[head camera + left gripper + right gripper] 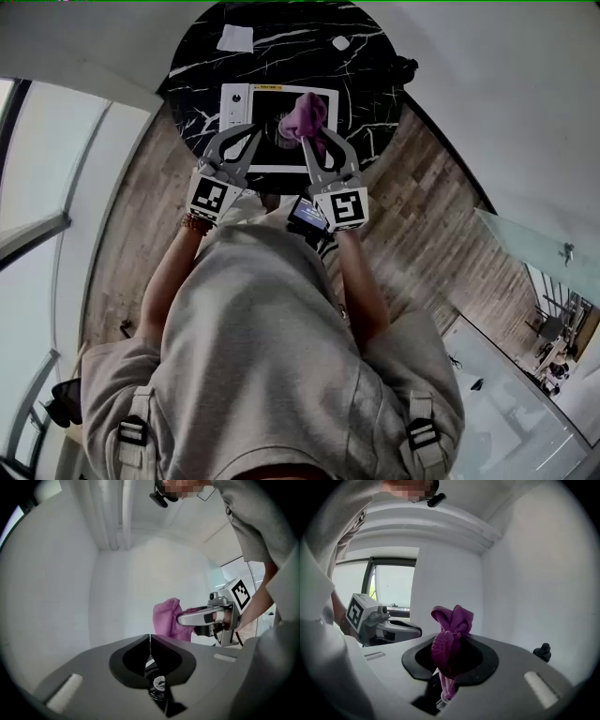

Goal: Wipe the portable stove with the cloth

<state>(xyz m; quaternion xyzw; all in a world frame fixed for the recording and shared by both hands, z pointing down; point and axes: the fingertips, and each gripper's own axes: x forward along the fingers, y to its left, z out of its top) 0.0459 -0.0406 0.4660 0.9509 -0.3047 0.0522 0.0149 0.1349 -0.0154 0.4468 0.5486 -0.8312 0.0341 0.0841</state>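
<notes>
- Down past the person's hood (253, 309) in the head view, what's ahead of the two grippers?

- So the left gripper (249, 129) and right gripper (311, 133) sit side by side, both pointing away from the person. Past their tips is the white portable stove (236, 101) on a round black marble table (370, 70). The right one has the purple cloth (307, 112) bunched at its tip, and from up here that bunch lines up over the stove's dark top. The left one's jaws look pressed together with nothing in them. Can't tell from this angle how high over the stove either one is.

- ok, and the left gripper view?

- Left gripper (150, 638) has its jaws fully together, just a thin seam, nothing between them. Near it on its right you get the right gripper (183, 618) side-on with its marker cube (240, 592), and the cloth (166, 617) pokes out ahead of that gripper's tip. Behind it all is plain white wall (56, 597).

- right gripper view?

- Right gripper (452, 638) is clamped on the cloth (452, 618). It stands up in a wad above the jaws, with a tail hanging down between them. The left gripper (416, 631) is just to its left, tips together, marker cube (359, 611) facing the camera. A window (391, 588) sits behind that one. Low to the right of the jaws there's a little black thing (543, 651), too small to tell what it is.
</notes>
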